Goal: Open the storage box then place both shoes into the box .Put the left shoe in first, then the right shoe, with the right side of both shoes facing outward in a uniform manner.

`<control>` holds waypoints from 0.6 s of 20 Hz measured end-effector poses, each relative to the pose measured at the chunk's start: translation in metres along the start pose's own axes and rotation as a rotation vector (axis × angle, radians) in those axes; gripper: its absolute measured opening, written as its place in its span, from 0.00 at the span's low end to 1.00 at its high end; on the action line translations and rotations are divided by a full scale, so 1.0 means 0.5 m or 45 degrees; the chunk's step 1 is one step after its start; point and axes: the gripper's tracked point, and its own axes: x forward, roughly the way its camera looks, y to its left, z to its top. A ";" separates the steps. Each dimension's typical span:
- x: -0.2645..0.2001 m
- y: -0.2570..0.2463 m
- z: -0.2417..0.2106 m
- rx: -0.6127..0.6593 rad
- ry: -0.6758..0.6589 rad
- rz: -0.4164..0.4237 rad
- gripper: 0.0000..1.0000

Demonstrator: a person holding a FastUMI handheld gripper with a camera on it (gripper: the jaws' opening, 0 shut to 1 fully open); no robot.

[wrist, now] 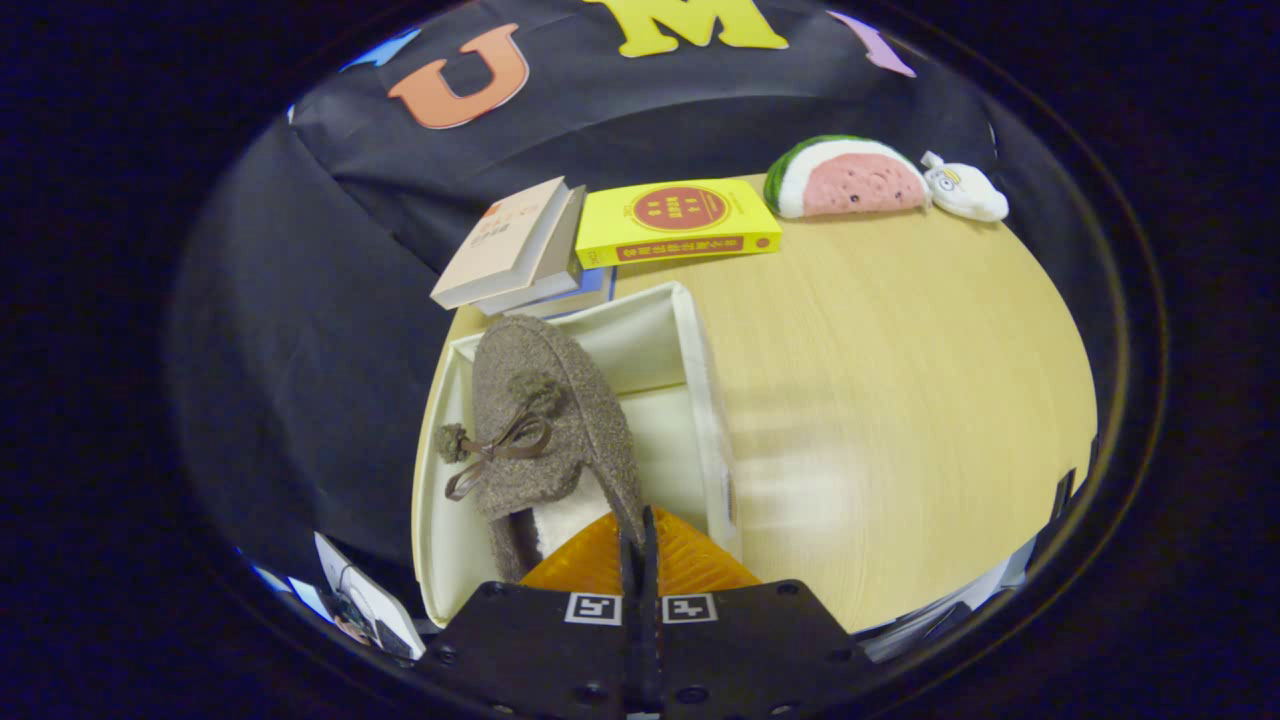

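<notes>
The gripper hangs over the near end of the open storage box, its two fingers pressed together on the heel rim of a shoe; the thin edge of the collar is pinched between them, so the fingers are clamped on the shoe; the shoe is a grey-brown fuzzy slipper with a pale fleecy lining and a brown bow with a pompom on its upper; its toe points away toward the far wall of the box, its heel sits at the fingers; it lies along the left half of the box, whether resting on the bottom or hanging just above it I cannot tell; the right half of the box interior is bare and cream-coloured; the box stands at the left edge of a light wooden table; beyond the box, at the far edge of the table, a small stack of books lies tilted, and just right of it a yellow book lies flat; further right along the far edge a watermelon-slice plush rests with a small white plush touching its right end.
</notes>
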 end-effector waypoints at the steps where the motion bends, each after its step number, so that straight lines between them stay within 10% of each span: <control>1: -0.002 -0.001 0.000 -0.004 -0.024 -0.010 0.00; 12: -0.015 0.008 -0.035 -0.062 -0.056 -0.053 0.07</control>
